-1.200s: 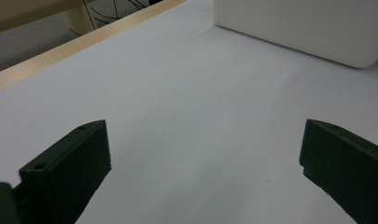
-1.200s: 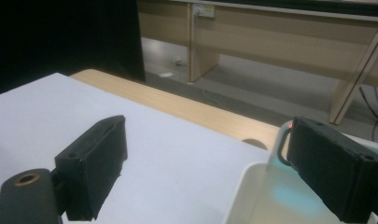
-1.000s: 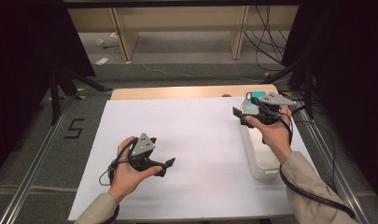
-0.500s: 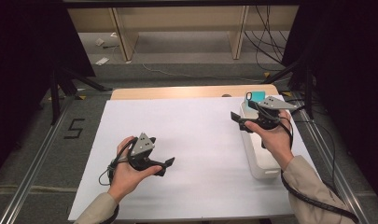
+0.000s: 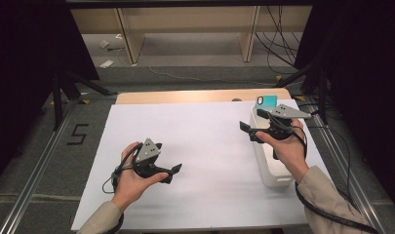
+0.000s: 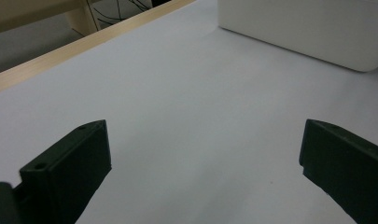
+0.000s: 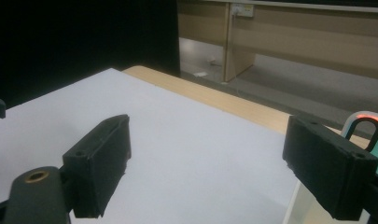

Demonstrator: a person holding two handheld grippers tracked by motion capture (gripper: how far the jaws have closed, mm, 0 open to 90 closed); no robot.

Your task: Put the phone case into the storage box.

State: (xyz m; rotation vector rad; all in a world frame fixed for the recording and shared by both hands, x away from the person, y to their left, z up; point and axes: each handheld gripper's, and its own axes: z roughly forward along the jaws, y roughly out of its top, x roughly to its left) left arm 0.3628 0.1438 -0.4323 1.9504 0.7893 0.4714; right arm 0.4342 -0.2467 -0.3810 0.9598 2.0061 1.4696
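Right gripper [image 5: 250,130] hangs at the right of the high view, jaws wide and empty, over the white bin [image 5: 269,163]; the teal phone case [image 5: 266,101] stands at the bin's far end. Left gripper [image 5: 171,171], equally wide and empty, rests low on the white tabletop [image 5: 195,146]. A careless reach could likely clip the bin's rim and topple the case. A "5" [image 5: 78,134] marks the floor.
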